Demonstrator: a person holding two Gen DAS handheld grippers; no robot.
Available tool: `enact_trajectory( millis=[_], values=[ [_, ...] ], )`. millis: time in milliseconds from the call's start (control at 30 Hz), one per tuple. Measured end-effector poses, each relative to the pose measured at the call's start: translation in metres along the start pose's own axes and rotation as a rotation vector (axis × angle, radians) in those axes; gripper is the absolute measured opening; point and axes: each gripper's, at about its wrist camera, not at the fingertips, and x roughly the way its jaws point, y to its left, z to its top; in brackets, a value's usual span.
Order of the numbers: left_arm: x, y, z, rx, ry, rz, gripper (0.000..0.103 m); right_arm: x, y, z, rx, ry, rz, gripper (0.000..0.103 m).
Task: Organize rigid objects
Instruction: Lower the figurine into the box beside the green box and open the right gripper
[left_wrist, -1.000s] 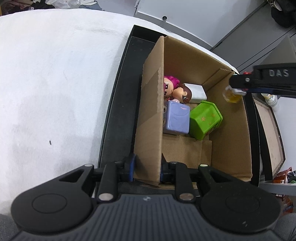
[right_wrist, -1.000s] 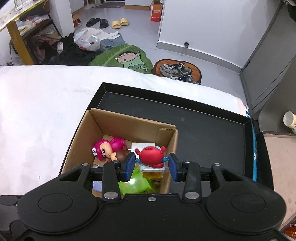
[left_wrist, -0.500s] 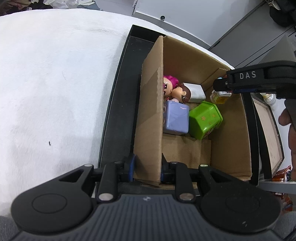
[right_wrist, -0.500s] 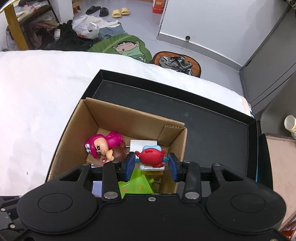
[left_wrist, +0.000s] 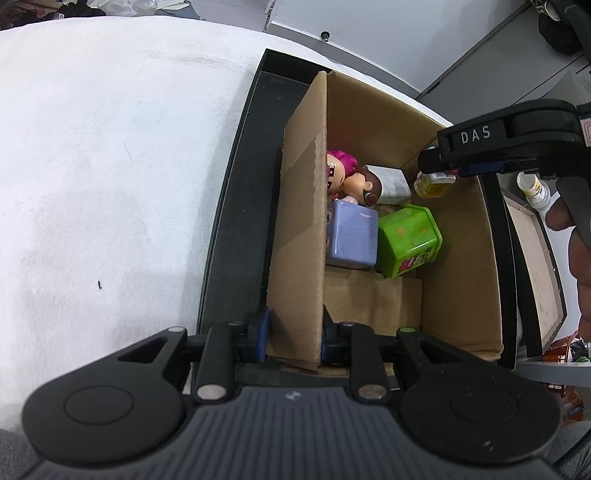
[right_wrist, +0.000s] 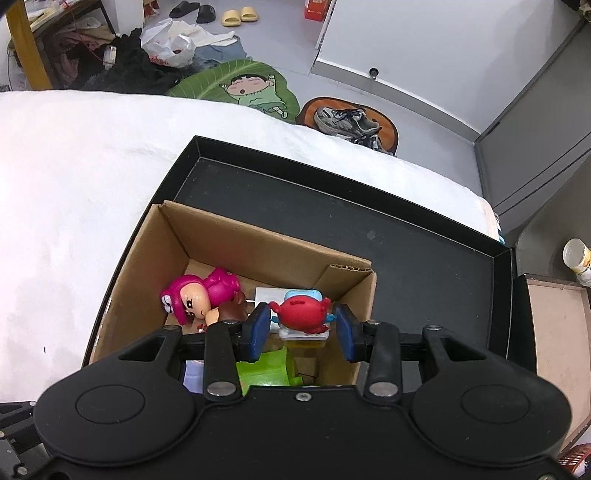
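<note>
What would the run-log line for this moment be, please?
left gripper: shut on brown cardboard box wall | right gripper: shut on red crab figurine above box

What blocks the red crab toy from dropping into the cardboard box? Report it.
Nothing visible. The right claw holds the red crab toy over a bare corner of the cardboard box, beside the green box.

"DAS" in white letters on the right tool (left_wrist: 441, 173) body, left wrist view. Print on the green box (left_wrist: 408, 240) is unreadable. No other legible text.
</note>
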Motion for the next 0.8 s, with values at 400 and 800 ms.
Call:
enact_trajectory(
  millis=[400, 800],
  values=[
    [0.0, -0.001, 0.0, 0.005, 0.001, 0.002, 0.025, 0.021, 0.015, -0.009, -0.043, 0.054, -0.046, 0.04],
    [0.002, -0.005, 0.002, 0.008, 0.012, 0.019, 0.025, -0.018, -0.002, -0.018, -0.007, -0.032, 0.005, 0.046]
  ],
)
